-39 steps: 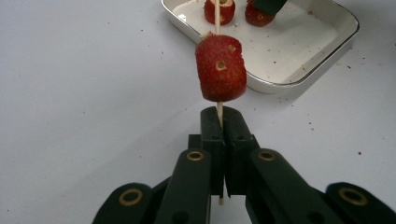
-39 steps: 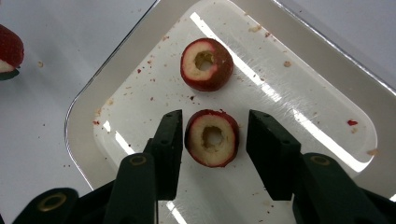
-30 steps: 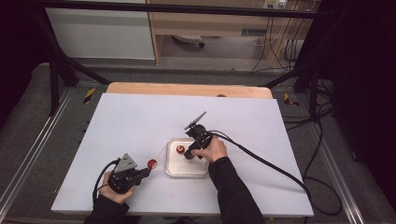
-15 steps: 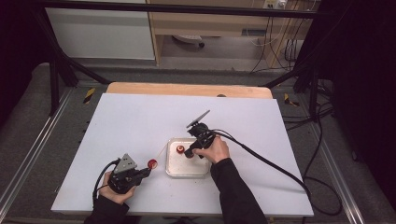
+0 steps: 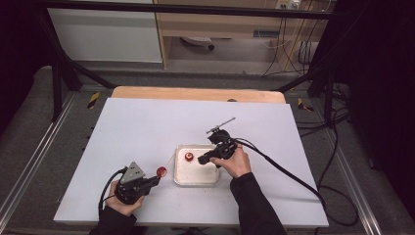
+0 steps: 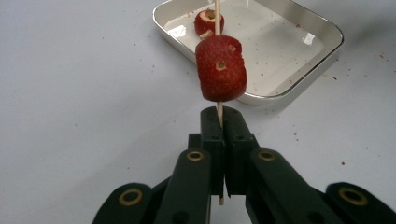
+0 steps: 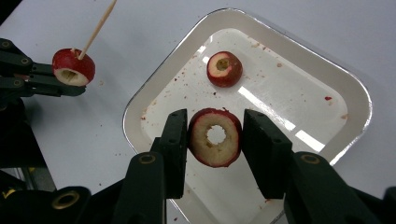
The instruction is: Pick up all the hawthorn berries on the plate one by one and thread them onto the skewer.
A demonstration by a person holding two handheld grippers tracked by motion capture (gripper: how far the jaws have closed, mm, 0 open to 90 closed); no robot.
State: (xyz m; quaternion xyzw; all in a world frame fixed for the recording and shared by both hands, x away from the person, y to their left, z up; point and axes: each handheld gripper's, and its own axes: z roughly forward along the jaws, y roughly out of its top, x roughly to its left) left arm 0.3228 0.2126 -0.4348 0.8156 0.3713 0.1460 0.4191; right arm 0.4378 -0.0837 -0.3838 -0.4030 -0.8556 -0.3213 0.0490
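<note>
Left hand low at the near edge of the table, forearm coming in from below, holding the left gripper level and aimed toward the tray; jaws pressed together on a thin wooden skewer that runs out between the pads. One red fruit piece is threaded on the skewer just beyond the jaw tips: stubby, barrel-shaped, skin matte and pitted, small cored hole on its side. In the high view it sits just left of the tray. Right hand over the tray's right half, wrist bent, right gripper pointing left and down. Its jaws pinch a second fruit ring from both sides: red rim, pale flesh, clean round hole through the middle, held above the tray floor. Tray is shallow, rectangular with rounded corners, glossy white inside, metal rim, speckled with red crumbs. A third fruit piece lies loose on the tray floor farther in, cored face up. White tabletop smooth, matte; wooden strip along its far edge.
</note>
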